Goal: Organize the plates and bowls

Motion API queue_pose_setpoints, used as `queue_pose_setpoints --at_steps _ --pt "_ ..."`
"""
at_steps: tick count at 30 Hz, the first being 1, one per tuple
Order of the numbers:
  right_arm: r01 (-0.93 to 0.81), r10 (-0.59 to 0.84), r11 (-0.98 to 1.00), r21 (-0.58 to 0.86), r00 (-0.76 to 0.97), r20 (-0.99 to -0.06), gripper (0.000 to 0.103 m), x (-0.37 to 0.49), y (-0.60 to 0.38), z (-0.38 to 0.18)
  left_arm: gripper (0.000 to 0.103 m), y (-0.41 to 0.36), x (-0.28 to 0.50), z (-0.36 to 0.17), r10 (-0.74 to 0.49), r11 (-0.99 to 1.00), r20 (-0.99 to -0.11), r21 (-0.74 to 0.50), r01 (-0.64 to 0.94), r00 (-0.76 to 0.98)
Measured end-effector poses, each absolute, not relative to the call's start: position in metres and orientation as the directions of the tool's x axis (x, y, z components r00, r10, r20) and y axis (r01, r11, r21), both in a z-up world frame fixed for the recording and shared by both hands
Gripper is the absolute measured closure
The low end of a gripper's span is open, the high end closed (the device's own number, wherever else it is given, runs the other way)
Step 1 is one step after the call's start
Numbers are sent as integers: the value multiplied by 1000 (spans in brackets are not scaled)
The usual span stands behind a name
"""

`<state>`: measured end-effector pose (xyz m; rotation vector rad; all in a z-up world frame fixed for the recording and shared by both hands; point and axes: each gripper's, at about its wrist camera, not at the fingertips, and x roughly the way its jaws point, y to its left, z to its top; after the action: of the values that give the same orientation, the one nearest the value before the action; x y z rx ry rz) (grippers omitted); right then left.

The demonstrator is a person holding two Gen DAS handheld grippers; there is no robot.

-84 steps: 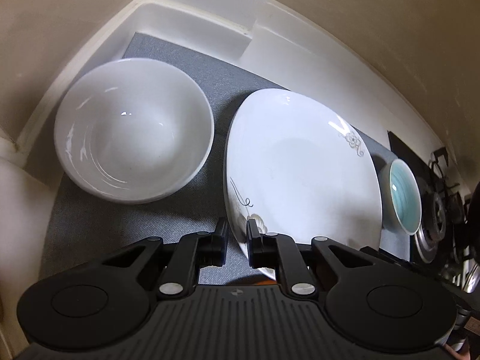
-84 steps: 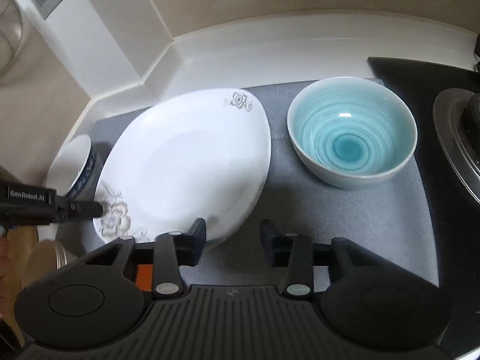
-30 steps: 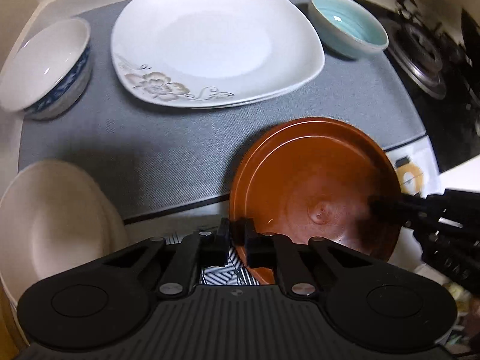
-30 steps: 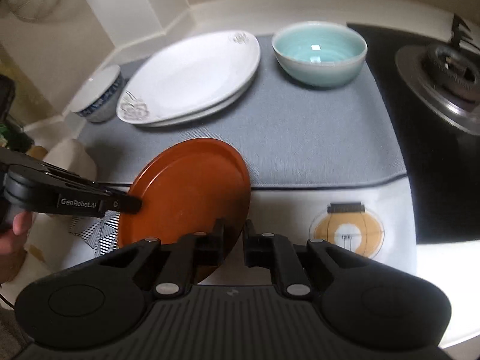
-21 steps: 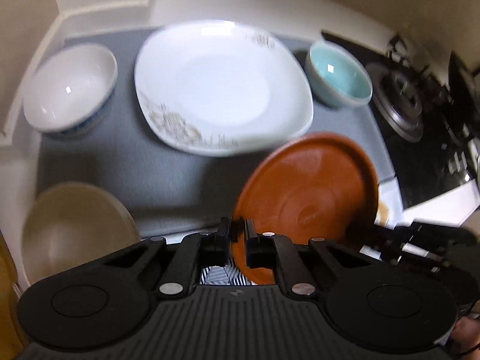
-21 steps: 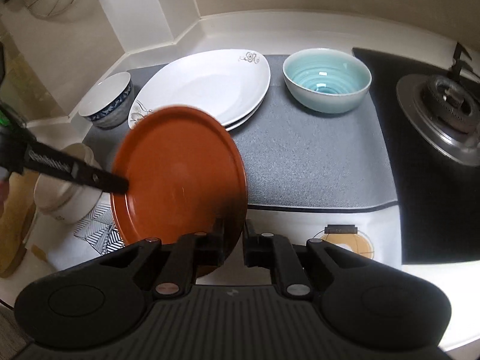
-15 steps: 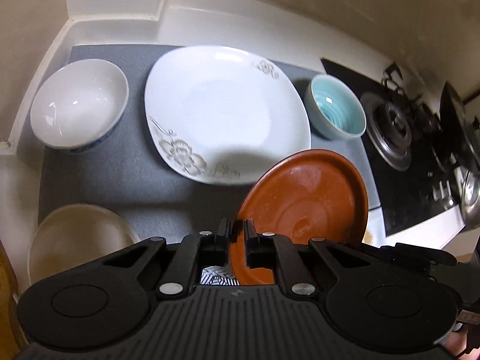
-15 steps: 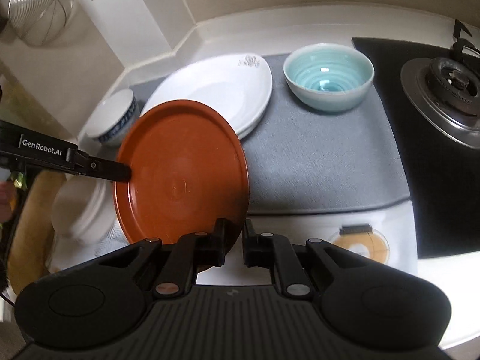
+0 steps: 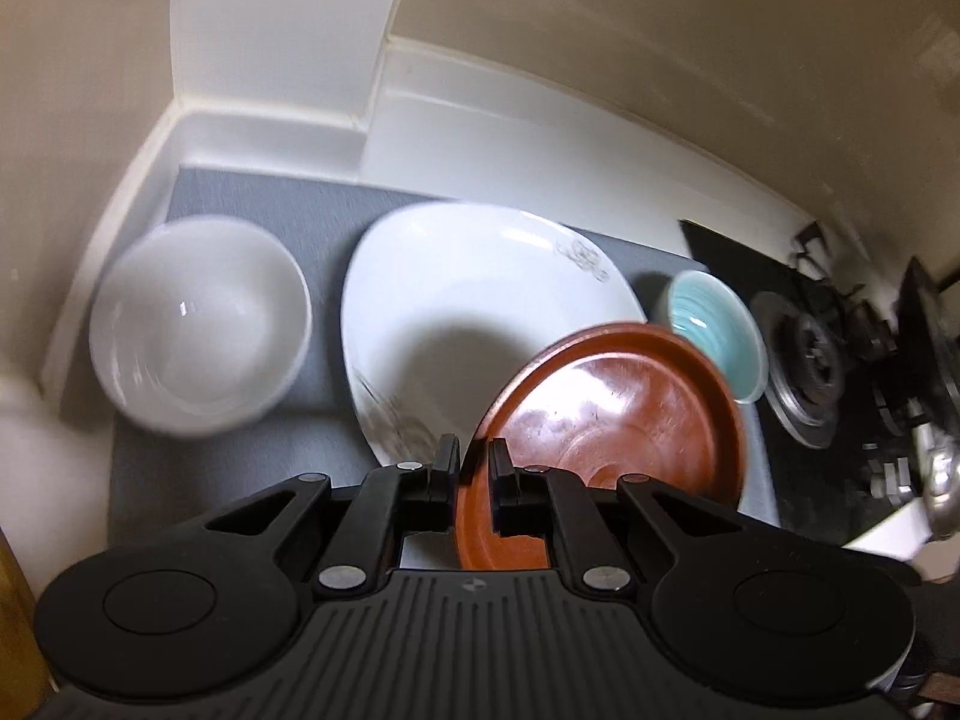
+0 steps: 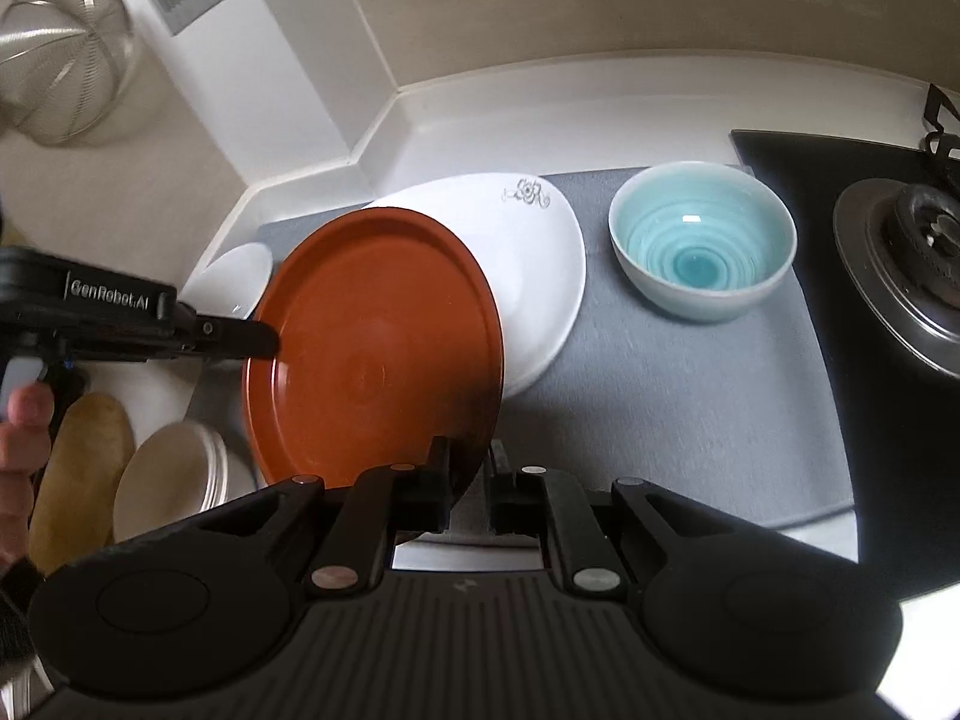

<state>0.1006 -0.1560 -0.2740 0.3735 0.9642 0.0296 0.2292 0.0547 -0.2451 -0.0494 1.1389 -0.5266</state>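
A brown-red round plate [image 10: 372,348] hangs in the air over the near edge of a white flowered plate [image 10: 534,264] on the grey mat [image 10: 660,408]. My left gripper [image 9: 474,462] is shut on the brown plate's left rim [image 9: 612,414]; it shows from the side in the right wrist view [image 10: 264,339]. My right gripper [image 10: 468,468] is shut on the plate's near right rim. A white bowl [image 9: 198,324] stands left of the white plate. A turquoise bowl [image 10: 702,240] stands to its right.
A gas hob [image 10: 900,276] lies at the right of the mat. Cream plates [image 10: 174,480] are stacked at the front left by a wooden board [image 10: 78,468]. A wire strainer [image 10: 66,66] hangs on the left wall. The counter's back wall and corner [image 9: 360,132] are close behind the dishes.
Both grippers have carried the brown plate up and forward from the front of the counter, so it now overlaps the white flowered plate. Both stay shut on its rim.
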Motion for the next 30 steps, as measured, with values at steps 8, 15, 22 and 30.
queue_pose_setpoints --at_steps 8,15,22,30 --pt "191 91 948 253 601 -794 91 144 -156 -287 93 39 264 -277 -395 889 -869 -281 361 297" --pt "239 50 945 224 571 -819 88 180 -164 -311 93 26 278 -295 -366 900 -883 -256 352 294" --pt "220 47 953 209 573 -818 85 194 -162 -318 93 35 292 -309 -393 900 -875 -303 313 284" --pt "196 72 953 230 593 -802 77 203 -163 -322 93 57 296 -306 -457 884 -845 -396 248 278"
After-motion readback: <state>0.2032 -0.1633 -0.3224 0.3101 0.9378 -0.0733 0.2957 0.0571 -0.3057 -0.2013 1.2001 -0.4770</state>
